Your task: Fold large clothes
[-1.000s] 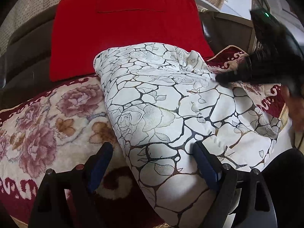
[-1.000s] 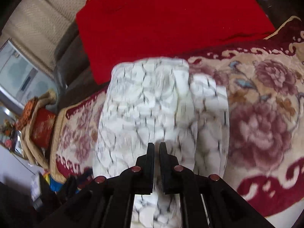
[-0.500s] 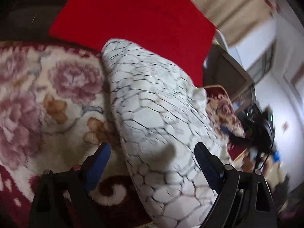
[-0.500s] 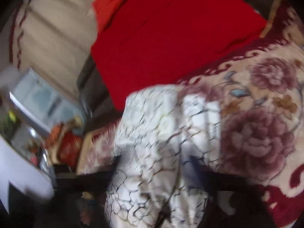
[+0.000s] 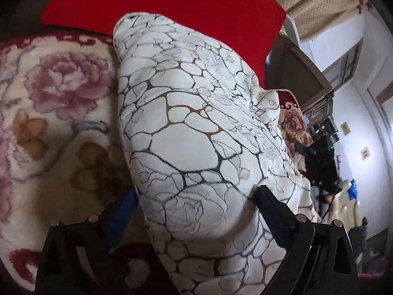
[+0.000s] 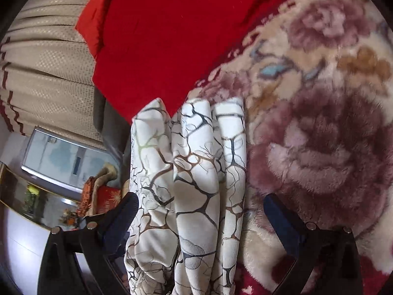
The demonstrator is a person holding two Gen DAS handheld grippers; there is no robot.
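The white garment with a dark crackle print [image 5: 196,132] lies as a narrow, layered bundle on the floral blanket [image 5: 56,113], in front of a red cushion [image 6: 172,36]. Left tongs [image 5: 194,204] and right tongs [image 6: 201,209] both stand released, jaws spread astride the cloth, the left having just widened. Judged here: several folds done, tidying or 1 final fold left.

A floral plush blanket [image 5: 56,103] carries the white crackle-patterned garment [image 5: 196,132] and a red cloth [image 5: 172,7]
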